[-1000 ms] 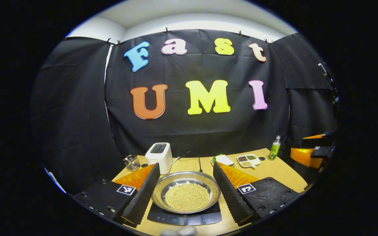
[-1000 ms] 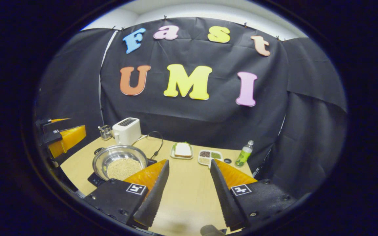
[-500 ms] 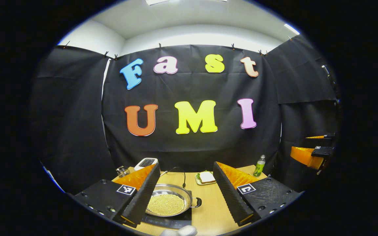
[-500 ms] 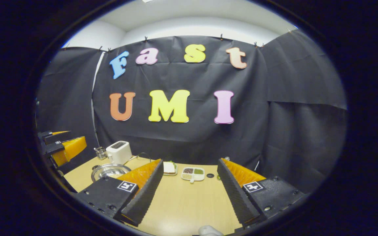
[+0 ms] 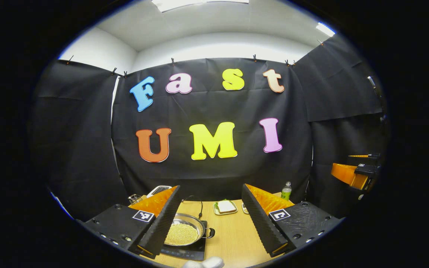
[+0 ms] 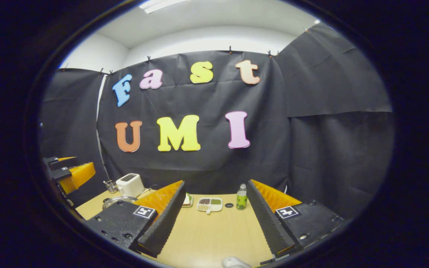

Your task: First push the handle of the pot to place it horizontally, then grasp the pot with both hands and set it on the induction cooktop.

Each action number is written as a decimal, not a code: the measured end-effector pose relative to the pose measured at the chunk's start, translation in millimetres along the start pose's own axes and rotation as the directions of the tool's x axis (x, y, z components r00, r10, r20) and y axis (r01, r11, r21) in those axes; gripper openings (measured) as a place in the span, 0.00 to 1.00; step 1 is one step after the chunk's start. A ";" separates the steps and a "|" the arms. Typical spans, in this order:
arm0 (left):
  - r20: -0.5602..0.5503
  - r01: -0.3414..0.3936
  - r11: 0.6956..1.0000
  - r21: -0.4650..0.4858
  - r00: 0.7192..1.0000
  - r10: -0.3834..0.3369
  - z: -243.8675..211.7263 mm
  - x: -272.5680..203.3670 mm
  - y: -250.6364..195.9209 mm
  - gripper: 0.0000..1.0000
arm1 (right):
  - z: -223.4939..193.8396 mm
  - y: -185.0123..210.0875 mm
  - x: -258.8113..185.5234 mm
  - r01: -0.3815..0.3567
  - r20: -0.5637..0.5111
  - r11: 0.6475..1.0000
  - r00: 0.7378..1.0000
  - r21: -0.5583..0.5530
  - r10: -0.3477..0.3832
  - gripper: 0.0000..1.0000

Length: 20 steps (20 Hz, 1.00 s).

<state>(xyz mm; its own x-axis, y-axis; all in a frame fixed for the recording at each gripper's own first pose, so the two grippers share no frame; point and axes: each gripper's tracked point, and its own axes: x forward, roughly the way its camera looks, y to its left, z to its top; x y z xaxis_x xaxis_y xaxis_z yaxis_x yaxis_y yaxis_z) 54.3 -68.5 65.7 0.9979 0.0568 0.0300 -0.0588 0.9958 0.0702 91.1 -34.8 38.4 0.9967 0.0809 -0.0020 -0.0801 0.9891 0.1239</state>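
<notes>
Sitting now: the pot (image 5: 184,233) rests on the induction cooktop (image 5: 184,252), at about 7 o'clock in the left gripper view, with nothing holding it.
Left gripper: the left gripper (image 5: 210,219) has its fingers spread wide, empty, raised above the tabletop (image 5: 233,238).
Right gripper: the right gripper (image 6: 214,219) is also wide apart and grips nothing; it looks toward a bottle (image 6: 241,196) and a divided dish (image 6: 209,204).
Weight: the pot is of thin shiny metal but filled with small yellow grains, so I judge it fairly heavy, with a load that can shift or spill if it tilts.
Surface: the polished rim looks slippery and stiff; it will not give under the fingers.
Where to hold: the small loop handle (image 5: 210,233) at the pot's 3 o'clock is one place; the opposite side would be the other.
Hidden: the pot's 9 o'clock side is behind the left finger, so I cannot tell if a second handle is there.
Cut off: the front of the cooktop runs out of view at 6 o'clock.
Hard to see: in the right gripper view just a sliver of the pot's rim peeks at 9 o'clock.
</notes>
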 end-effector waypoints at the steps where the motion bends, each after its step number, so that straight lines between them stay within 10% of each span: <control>1: 0.002 0.000 1.000 -0.003 1.000 0.000 1.4 -1.1 -3.4 0.96 | 0.4 -2.7 -0.6 0.000 0.001 1.000 1.000 -0.002 0.000 1.00; 20: 0.002 -0.046 0.999 -0.007 0.999 0.046 6.2 -4.4 2.6 0.96 | 7.6 -18.5 -4.2 -0.022 0.008 1.000 1.000 -0.009 0.022 1.00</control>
<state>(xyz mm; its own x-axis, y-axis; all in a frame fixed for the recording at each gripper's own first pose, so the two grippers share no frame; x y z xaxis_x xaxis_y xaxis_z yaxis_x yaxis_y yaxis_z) 49.6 -66.5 71.9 0.9941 0.1027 0.0354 -0.1047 0.9926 0.0618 88.5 -54.4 43.7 0.9947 0.1020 0.0089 -0.1024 0.9881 0.1150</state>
